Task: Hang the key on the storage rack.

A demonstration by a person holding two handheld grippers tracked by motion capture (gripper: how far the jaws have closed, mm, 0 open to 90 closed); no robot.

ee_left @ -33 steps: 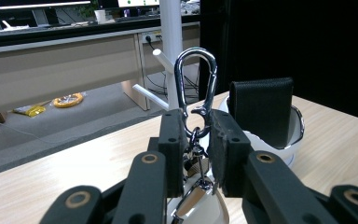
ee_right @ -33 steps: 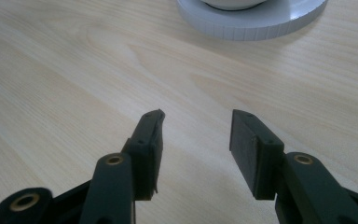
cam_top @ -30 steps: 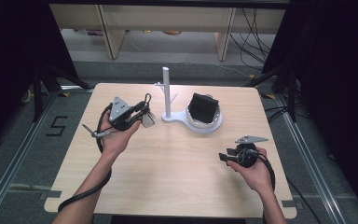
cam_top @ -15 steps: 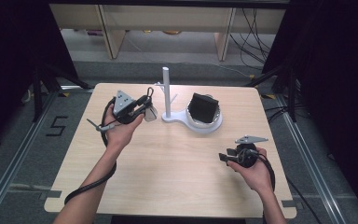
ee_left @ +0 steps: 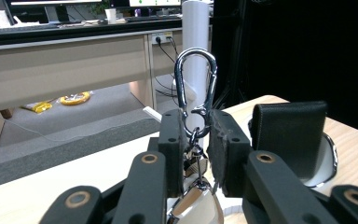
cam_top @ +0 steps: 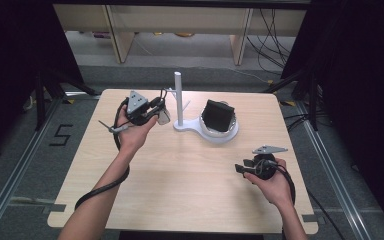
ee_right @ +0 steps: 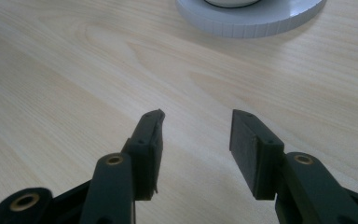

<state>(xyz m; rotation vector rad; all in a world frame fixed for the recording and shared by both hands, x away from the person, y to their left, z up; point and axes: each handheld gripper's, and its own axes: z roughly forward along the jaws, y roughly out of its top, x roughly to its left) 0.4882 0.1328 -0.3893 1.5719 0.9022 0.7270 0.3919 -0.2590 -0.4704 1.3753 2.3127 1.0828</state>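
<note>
The left tool (ee_left: 196,140) pinches a silver metal carabiner (ee_left: 196,88) upright toward the white pegged stand (cam_top: 178,100) at upper centre, probably for hanging, while the right tool (ee_right: 196,154) waits wide over the pale wooden bench (cam_top: 180,185).

ahead of my left gripper (ee_left: 196,140): white post (cam_top: 178,97) stands close, black wallet (cam_top: 218,115) beside it.
my right gripper (ee_right: 195,149): bare table (cam_top: 180,170) between its parted jaws, white base (ee_right: 251,18) farther off.

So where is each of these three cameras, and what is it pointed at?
High view: above the person's side, looking down on the table; forearms and both tools show.
Left gripper view: on the left tool, facing the white post; jaws clamp a carabiner.
Right gripper view: on the right tool, facing bare tabletop; jaws apart.
Shared: white stand base.
</note>
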